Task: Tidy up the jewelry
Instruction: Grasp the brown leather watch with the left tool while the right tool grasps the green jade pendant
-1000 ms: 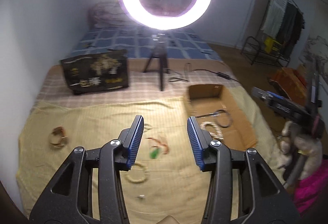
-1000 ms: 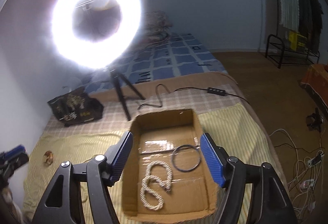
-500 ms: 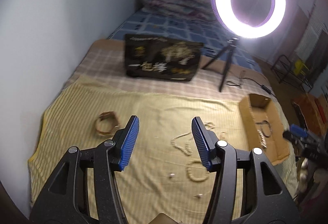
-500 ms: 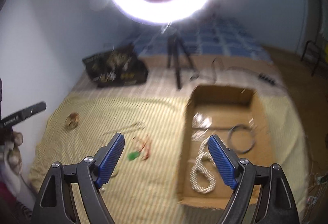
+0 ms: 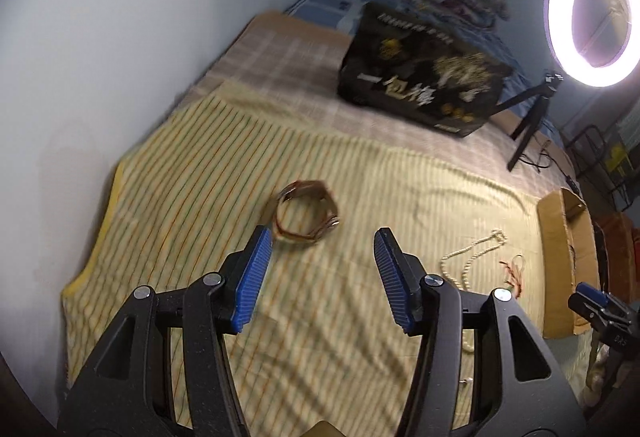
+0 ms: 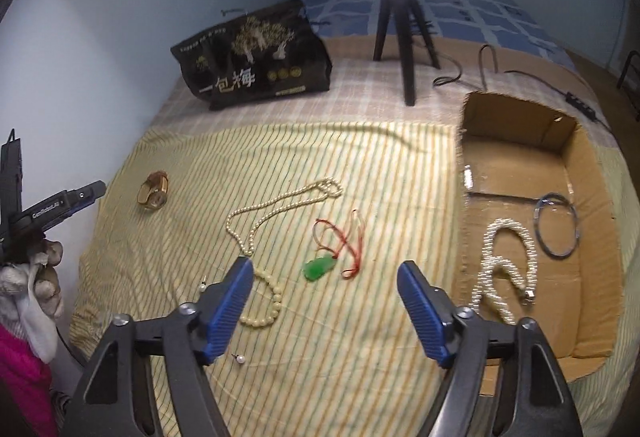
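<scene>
My L tongs (image 5: 323, 252) are wide open, nothing held, above the striped cloth (image 5: 224, 177) on the bed. Brown bracelet (image 5: 306, 212) lies just ahead of them, near the L pad tip; can't tell if touching. L view is blurry.

My R tongs (image 6: 325, 279) also spread wide and empty, above the cloth. Green pendant (image 6: 319, 267) on red cord (image 6: 352, 237) sits between the R pads in view, slightly ahead. Pearl necklace (image 6: 276, 203) lies left of the pendant, bead bracelet (image 6: 266, 303) beside the R tongs' left pad. One small earring (image 6: 240, 359) near that pad's base, another (image 6: 203, 284) just left of it.

Cardboard box (image 6: 516, 117) on the right side of the cloth, holds a white rope chain (image 6: 500, 269) and a dark ring (image 6: 558, 225), apart from each other.

Black bag (image 6: 256, 61) and tripod (image 6: 404, 33) farther back on the bed.
</scene>
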`<state>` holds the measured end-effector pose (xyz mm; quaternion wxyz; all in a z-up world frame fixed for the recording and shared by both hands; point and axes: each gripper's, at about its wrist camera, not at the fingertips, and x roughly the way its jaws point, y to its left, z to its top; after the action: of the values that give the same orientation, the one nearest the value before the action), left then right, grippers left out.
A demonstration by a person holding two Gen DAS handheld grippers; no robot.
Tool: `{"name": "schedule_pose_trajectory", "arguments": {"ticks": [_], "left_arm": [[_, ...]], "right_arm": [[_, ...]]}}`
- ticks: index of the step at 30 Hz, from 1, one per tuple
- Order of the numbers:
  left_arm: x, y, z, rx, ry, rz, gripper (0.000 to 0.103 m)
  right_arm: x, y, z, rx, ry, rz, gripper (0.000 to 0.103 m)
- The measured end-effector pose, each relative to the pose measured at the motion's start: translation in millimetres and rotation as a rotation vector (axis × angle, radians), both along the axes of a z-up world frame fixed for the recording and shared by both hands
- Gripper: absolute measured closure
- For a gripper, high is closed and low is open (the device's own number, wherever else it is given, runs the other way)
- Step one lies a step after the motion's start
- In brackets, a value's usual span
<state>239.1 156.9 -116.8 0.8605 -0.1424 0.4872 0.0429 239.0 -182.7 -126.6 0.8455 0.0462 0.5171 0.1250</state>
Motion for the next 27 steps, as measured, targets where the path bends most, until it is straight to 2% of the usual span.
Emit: {"name": "schedule_pose_trajectory", "arguments": {"ticks": [6, 8, 12, 13, 20, 27], "left_arm": [[10, 19, -22, -0.048, 0.032, 0.053, 0.049], [14, 23, -27, -0.057, 0.039, 0.064, 0.054], [22, 32, -37, -0.083, 0.052, 0.092, 0.056], [23, 35, -41, -0.093, 0.059, 0.1, 0.06], [32, 45, -57, -0.133, 0.083, 0.13, 0.062], [40, 40, -69, -0.133, 0.098, 0.119, 0.062]], "right_arm": [[12, 9, -22, -0.01, 0.07, -0.018, 0.047], [16, 10, -30, -0.005, 0.094, -0.031, 0.05], [25, 10, -46, 0.023, 0.15, -0.066, 0.056], [26, 11, -50, 0.028, 0.162, -0.071, 0.058], [40, 13, -74, 0.042, 0.231, -0.111, 0.06], [49, 18, -83, 0.027, 0.236, -0.135, 0.064]]}}
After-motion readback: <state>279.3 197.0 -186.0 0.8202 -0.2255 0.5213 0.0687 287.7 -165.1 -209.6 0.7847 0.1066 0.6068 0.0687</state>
